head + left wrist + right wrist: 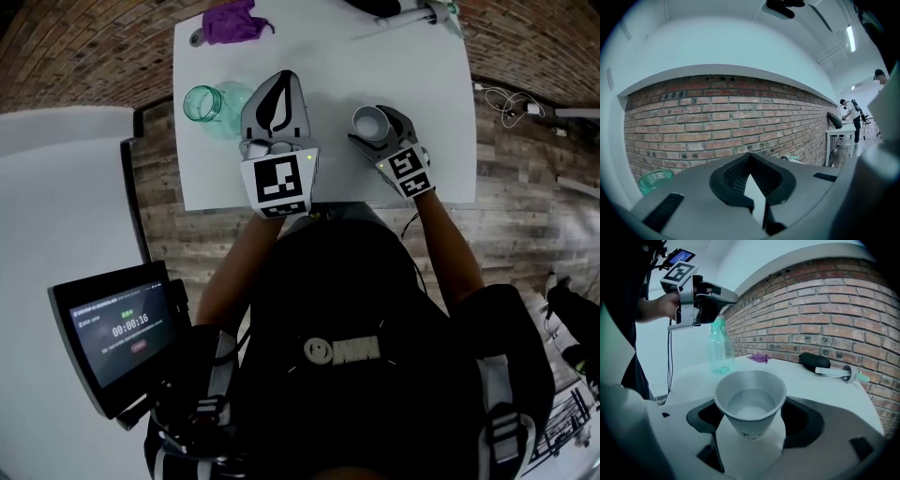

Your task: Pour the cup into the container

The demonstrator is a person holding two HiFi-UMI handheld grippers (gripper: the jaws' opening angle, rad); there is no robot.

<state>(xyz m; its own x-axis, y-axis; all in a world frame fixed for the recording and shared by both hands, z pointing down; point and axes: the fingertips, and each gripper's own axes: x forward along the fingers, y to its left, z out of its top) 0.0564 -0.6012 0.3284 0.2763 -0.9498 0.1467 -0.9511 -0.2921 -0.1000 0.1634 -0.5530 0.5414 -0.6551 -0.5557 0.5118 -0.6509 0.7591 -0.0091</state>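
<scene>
A white paper cup [368, 122] with clear liquid in it stands on the white table [422, 66], right of the middle. My right gripper [382, 129] is open, with one jaw on each side of the cup [750, 401] and neither pad pressing on it. A clear green-tinted bottle [211, 105] without a cap stands at the table's left. My left gripper [283, 80] hovers just right of the bottle [719, 350], above its mouth level, shut with nothing in it. In the left gripper view the bottle mouth [655, 180] shows at the lower left.
A purple cloth [230, 21] lies at the table's far left edge. A black pouch [813, 361] and a syringe-like tool [839, 373] lie by the brick wall. A tablet screen [117, 333] stands low at my left. Cables [511, 103] lie off the table's right edge.
</scene>
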